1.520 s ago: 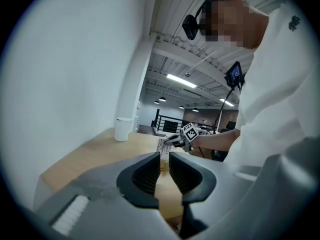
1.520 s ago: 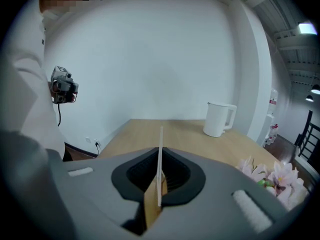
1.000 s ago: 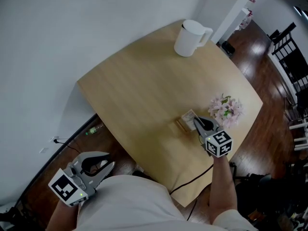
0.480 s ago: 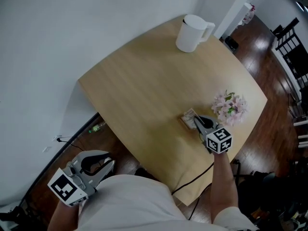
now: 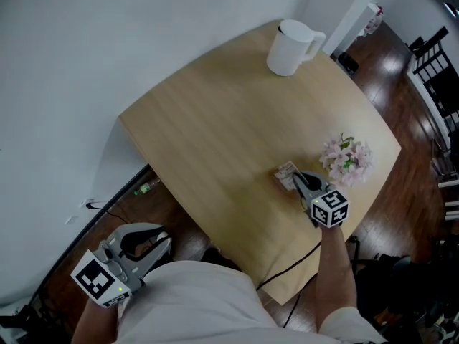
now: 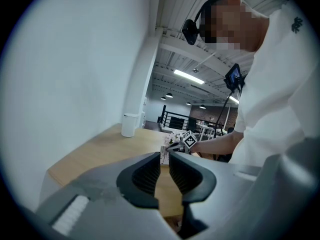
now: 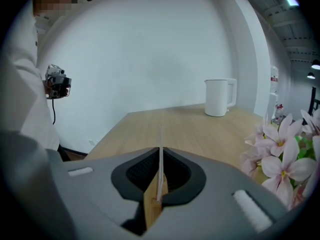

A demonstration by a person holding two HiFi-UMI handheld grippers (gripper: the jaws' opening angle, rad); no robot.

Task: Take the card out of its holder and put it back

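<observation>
The right claw (image 5: 300,183) is pressed together on the white card (image 7: 161,151). The card stands edge-on between the jaws, its lower edge at the wooden holder (image 7: 151,204), near the surface's (image 5: 215,120) right edge and just beside the pink flowers (image 5: 346,160). The left claw (image 5: 159,248) hangs off the surface's near-left edge, its jaws slightly spread with nothing between them. A white jug (image 5: 290,38) stands at the far corner.

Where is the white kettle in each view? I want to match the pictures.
Head view: white kettle near the top, right of centre, on the wooden table.
Left gripper view: kettle small, left of centre.
Right gripper view: kettle right of centre, far end.
Shared landmark: the wooden table.
</observation>
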